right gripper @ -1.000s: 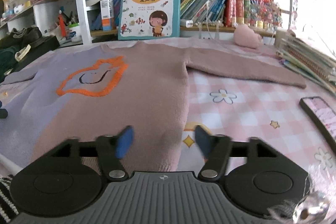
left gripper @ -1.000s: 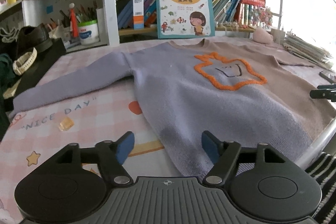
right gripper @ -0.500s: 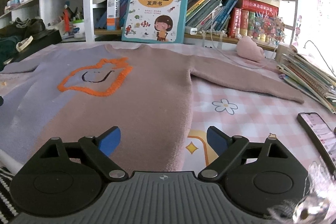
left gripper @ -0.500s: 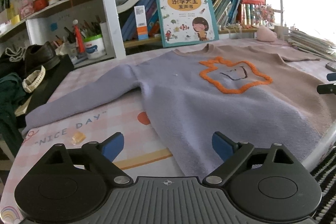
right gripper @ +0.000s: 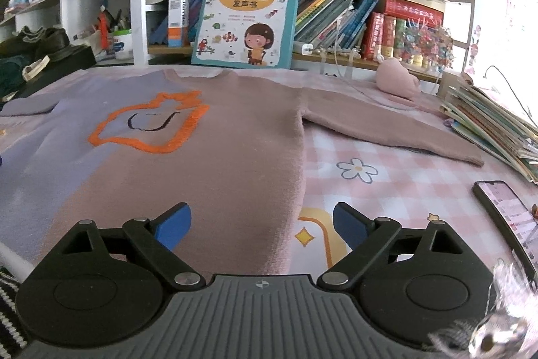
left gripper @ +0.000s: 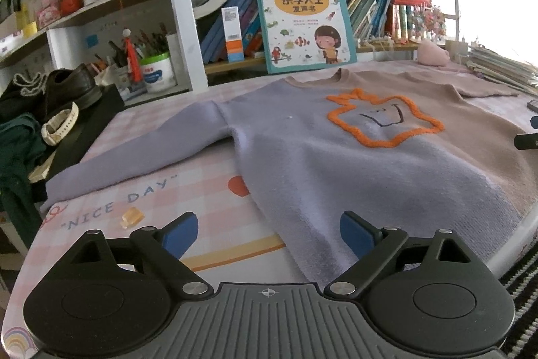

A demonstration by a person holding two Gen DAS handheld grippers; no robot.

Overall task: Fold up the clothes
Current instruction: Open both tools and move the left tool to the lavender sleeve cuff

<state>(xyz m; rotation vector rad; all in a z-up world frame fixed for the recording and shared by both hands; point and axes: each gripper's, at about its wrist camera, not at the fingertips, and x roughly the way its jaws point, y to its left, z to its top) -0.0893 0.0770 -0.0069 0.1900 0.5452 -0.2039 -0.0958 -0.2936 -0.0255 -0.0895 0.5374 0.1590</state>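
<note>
On the pink checked worktop [left gripper: 141, 190] before the bookshelves, the lilac-and-mauve knitted sweater [left gripper: 336, 157] is seen spread flat, sleeves out, while the left claw [left gripper: 267, 232] and right claw [right gripper: 262, 222] have been widened, ready for gripping its hem.

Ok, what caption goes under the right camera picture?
Open right tongs hover at the hem of a flat pink-and-lilac sweater beside a phone.

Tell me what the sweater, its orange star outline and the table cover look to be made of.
Sweater: soft fuzzy knit, probably wool or acrylic, with a matte, napped surface. Orange star outline: raised, loopy yarn, like tufted embroidery. Table cover: smooth printed sheet lying flat with a slight sheen, likely vinyl or oilcloth.
</note>
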